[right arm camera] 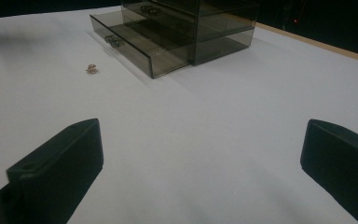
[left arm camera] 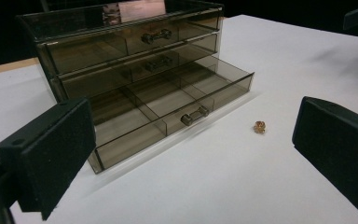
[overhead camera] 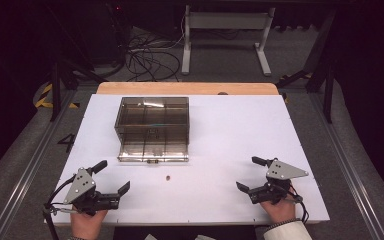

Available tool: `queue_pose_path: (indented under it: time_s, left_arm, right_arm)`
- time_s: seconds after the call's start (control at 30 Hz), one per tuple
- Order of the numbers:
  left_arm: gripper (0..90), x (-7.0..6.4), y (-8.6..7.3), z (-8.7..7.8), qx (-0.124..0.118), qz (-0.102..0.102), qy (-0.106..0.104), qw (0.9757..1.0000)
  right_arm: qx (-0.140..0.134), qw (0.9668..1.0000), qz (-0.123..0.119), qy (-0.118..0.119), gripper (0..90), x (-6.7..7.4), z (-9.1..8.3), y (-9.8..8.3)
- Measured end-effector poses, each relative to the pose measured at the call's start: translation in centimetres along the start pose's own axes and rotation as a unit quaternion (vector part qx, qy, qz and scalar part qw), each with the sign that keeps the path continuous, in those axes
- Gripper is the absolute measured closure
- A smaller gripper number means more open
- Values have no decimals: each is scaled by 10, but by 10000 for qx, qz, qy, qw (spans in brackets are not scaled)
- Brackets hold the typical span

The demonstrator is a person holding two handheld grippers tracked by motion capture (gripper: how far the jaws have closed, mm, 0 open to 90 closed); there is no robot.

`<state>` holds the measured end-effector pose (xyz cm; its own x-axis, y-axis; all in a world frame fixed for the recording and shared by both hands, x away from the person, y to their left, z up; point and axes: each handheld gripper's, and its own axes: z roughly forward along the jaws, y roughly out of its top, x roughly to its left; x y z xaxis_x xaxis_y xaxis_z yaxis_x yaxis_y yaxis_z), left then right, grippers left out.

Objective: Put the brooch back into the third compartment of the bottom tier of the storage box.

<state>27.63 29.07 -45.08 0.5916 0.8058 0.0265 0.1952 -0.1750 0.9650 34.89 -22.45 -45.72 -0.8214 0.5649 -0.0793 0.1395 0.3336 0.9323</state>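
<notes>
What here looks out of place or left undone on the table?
Two things stand out. The drawer unit's bottom drawer is pulled out while the two above are shut, and its compartments look empty. A small gold-coloured trinket lies loose on the white tabletop just in front of that drawer. Nothing looks spilled or damaged.

The high view looks down from above the table; both gripper views sit low, sharing the smoked drawer organizer (overhead camera: 153, 129).
</notes>
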Motion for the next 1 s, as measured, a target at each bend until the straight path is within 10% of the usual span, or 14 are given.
queue_pose_path:
  time_s: [1.0]
  left_arm:
    - [28, -2, 16, 4, 117, 2, -197, 9997]
  right_arm:
    - [153, 9998, 84, 103, 4, 0, 4, -1]
